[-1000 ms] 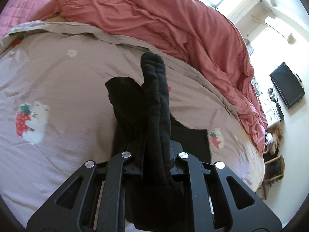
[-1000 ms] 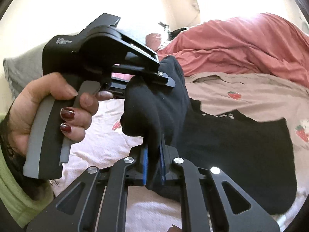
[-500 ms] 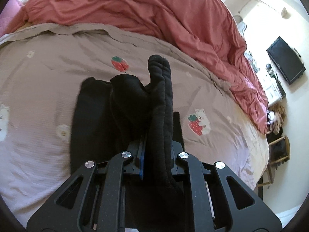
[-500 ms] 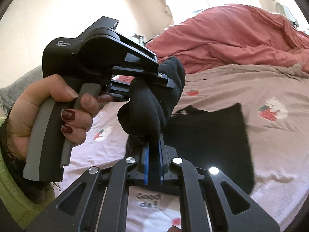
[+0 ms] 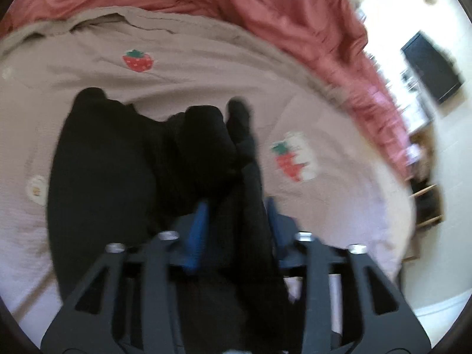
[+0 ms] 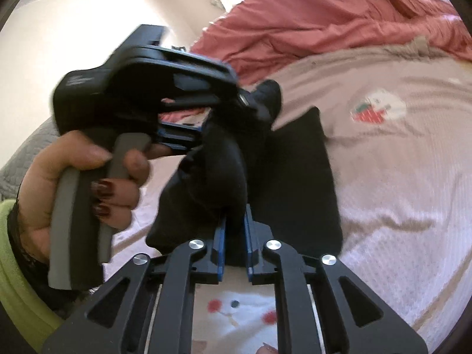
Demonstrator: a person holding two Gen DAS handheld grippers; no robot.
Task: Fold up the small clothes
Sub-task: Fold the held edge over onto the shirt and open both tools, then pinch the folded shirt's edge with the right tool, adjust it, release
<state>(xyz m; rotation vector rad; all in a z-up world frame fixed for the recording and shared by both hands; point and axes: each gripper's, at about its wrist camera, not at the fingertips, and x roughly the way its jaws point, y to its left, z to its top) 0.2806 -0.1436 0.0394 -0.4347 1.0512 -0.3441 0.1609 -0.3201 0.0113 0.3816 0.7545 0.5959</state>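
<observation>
A black garment [image 5: 103,162] lies partly flat on the bed sheet [image 5: 206,67], with one bunched edge lifted by both grippers. In the blurred left wrist view my left gripper [image 5: 236,215] is opening: its blue pads [image 5: 197,224] stand well apart, and a loose fold of the black cloth runs between them. From the right wrist camera, my right gripper [image 6: 234,230] pinches a fold of the garment [image 6: 301,177] between blue pads that are starting to part. The left gripper [image 6: 212,118] shows there too, held by a hand [image 6: 82,171] just left of the bunched cloth.
A rumpled red duvet [image 5: 265,14] is piled along the far side of the bed. The sheet carries strawberry prints [image 5: 138,60]. A dark screen [image 5: 430,67] hangs on the wall at right, with wooden furniture [image 5: 427,203] below. A grey quilted pillow [image 6: 26,153] lies at left.
Both grippers have come down toward the bed with the lifted black edge. The left gripper's pads have spread apart from a tight pinch. More of the garment lies flat.
</observation>
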